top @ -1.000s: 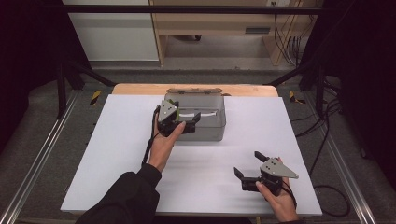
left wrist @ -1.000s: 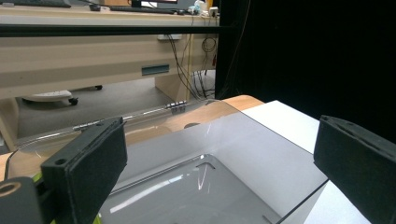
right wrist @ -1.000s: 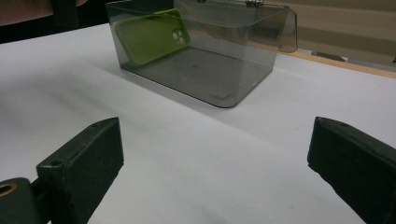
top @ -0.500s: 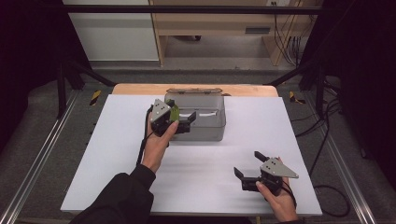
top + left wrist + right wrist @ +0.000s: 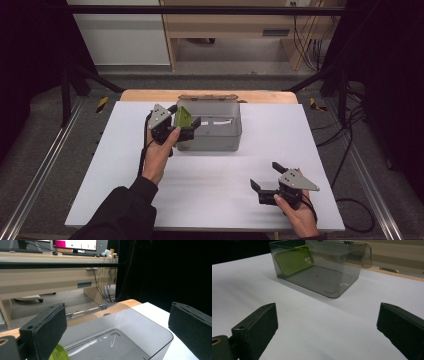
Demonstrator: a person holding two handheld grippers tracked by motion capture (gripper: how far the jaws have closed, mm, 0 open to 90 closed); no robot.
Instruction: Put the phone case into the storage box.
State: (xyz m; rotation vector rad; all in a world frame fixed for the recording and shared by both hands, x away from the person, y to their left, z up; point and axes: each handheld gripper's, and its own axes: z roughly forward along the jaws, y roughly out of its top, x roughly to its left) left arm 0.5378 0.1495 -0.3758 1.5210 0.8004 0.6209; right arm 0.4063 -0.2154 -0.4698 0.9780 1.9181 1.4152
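1. L gripper [image 5: 186,126] sits at the box's [image 5: 220,145] 9 o'clock end, over the box's left rim, held by the L hand [image 5: 159,152] coming up from 6 o'clock.
2. L jaws spread wide, nothing between pads; in the left gripper view the pads [image 5: 45,333] flank the open box [image 5: 130,335], no contact seen.
3. Green case [image 5: 183,119] is inside the box at its 9 o'clock end, standing on edge, leaning on the end wall. Right gripper view shows the case [image 5: 294,261] tilted, camera cutout up, lower edge on the box [image 5: 329,280] floor.
4. In the left gripper view a bit of the case [image 5: 59,353] shows just beside the L pad; touching or not, can't tell.
5. Box is clear grey plastic, lid [image 5: 210,97] flipped open toward 12 o'clock, hinged at the back rim.
6. R gripper [image 5: 266,181] is at 5 o'clock on the table [image 5: 330,150], well apart from the box, in the R hand [image 5: 297,212].
7. R jaws spread wide, empty; pads [image 5: 258,326] point at the box across bare white table [image 5: 317,325].
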